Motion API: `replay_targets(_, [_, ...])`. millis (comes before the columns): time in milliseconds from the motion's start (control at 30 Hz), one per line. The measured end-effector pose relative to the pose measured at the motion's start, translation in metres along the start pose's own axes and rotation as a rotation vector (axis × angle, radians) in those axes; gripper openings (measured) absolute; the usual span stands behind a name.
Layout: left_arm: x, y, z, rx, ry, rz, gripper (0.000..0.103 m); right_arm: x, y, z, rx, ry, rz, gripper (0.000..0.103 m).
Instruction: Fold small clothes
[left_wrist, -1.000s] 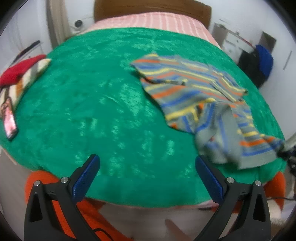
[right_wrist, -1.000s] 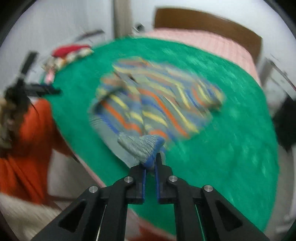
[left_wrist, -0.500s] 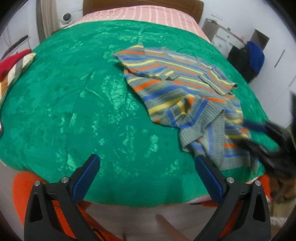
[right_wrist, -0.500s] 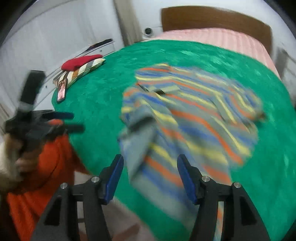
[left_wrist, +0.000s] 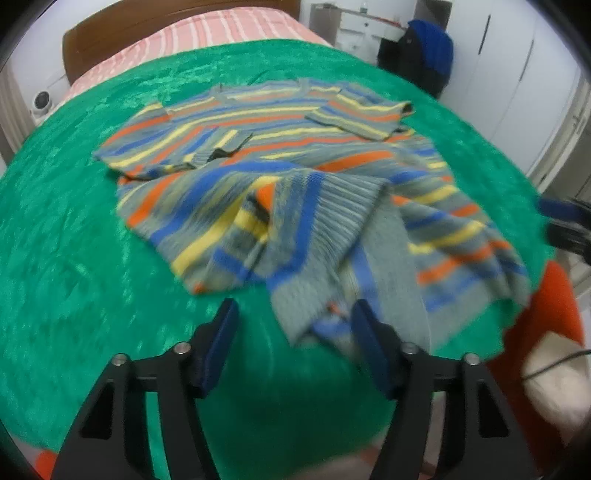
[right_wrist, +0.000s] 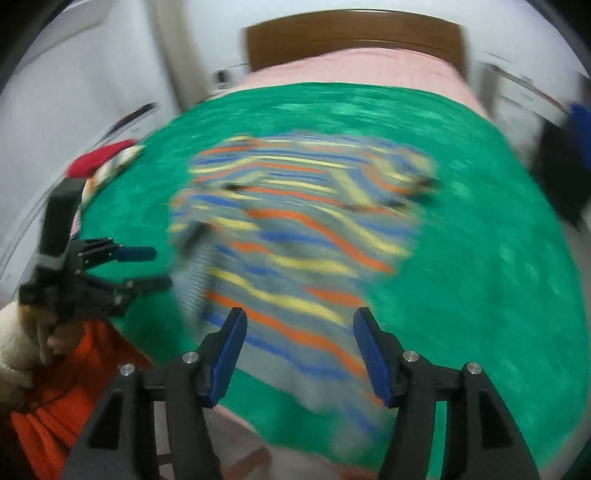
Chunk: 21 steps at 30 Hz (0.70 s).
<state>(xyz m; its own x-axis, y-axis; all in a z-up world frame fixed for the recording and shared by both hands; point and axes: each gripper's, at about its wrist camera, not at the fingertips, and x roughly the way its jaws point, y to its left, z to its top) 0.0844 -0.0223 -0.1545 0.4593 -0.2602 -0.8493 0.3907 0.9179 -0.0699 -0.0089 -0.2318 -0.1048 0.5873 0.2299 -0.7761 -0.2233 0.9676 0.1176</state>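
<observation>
Left tongs (left_wrist: 291, 328) closing, right tongs (right_wrist: 299, 341) seemingly parted

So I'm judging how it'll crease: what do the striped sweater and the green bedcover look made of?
The striped sweater looks like soft knitted yarn: its hem shows ribbing. The green bedcover looks like plush, velvety fabric with a patchy sheen, though blur leaves that uncertain.

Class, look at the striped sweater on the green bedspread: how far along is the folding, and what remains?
Done: both sleeves lie folded in across the striped sweater on the green bedspread. In hand: nothing is gripped; the left gripper, jaws just closing, reaches the rumpled hem corner, while the right gripper is open over the hem. Left: smoothing the hem and folding the body.
</observation>
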Motion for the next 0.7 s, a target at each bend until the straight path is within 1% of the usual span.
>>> replay_targets(33, [0.004,0.0,0.002,-0.007,0.001,-0.01,0.048,-0.009,-0.014,-0.009,0.031,0.005,-0.031,0.06])
replay_targets(67, [0.009,0.002,0.004,-0.019,0.006,-0.03,0.022,-0.015,-0.025,-0.015,0.052,0.009,-0.049,0.06])
replay_targets(100, [0.011,0.006,0.006,-0.043,0.008,-0.066,0.008,-0.021,-0.036,-0.024,0.076,0.021,-0.067,0.06])
replay_targets(200, [-0.001,0.011,0.003,-0.086,-0.03,-0.099,0.006,-0.022,-0.049,-0.034,0.101,0.062,-0.055,0.06])
replay_targets(300, [-0.027,0.02,-0.008,-0.108,-0.047,-0.12,0.006,-0.005,-0.054,-0.049,0.137,0.15,0.046,0.06])
replay_targets(367, [-0.041,0.024,-0.013,-0.123,-0.057,-0.131,0.006,0.018,-0.055,-0.056,0.16,0.212,0.122,0.06])
replay_targets(467, [-0.062,0.031,-0.026,-0.142,-0.054,-0.144,0.006,0.044,-0.055,-0.065,0.194,0.252,0.154,0.059])
replay_targets(500, [-0.071,0.036,-0.036,-0.148,-0.041,-0.145,0.006,0.051,-0.058,-0.066,0.233,0.264,0.186,0.047])
replay_targets(533, [-0.076,0.039,-0.043,-0.147,-0.029,-0.139,0.006,0.051,-0.059,-0.067,0.254,0.262,0.207,0.024])
replay_targets(567, [-0.081,0.042,-0.052,-0.142,-0.013,-0.126,0.006,0.047,-0.061,-0.067,0.273,0.252,0.233,0.016])
replay_targets(600, [-0.085,0.048,-0.064,-0.135,0.009,-0.09,0.006,0.04,-0.062,-0.067,0.274,0.24,0.245,0.012])
replay_targets(667, [-0.082,0.057,-0.081,-0.129,0.056,-0.02,0.006,0.028,-0.061,-0.068,0.249,0.238,0.243,0.012])
replay_targets(700, [-0.078,0.062,-0.089,-0.136,0.088,-0.001,0.006,0.025,-0.06,-0.069,0.234,0.246,0.228,0.012])
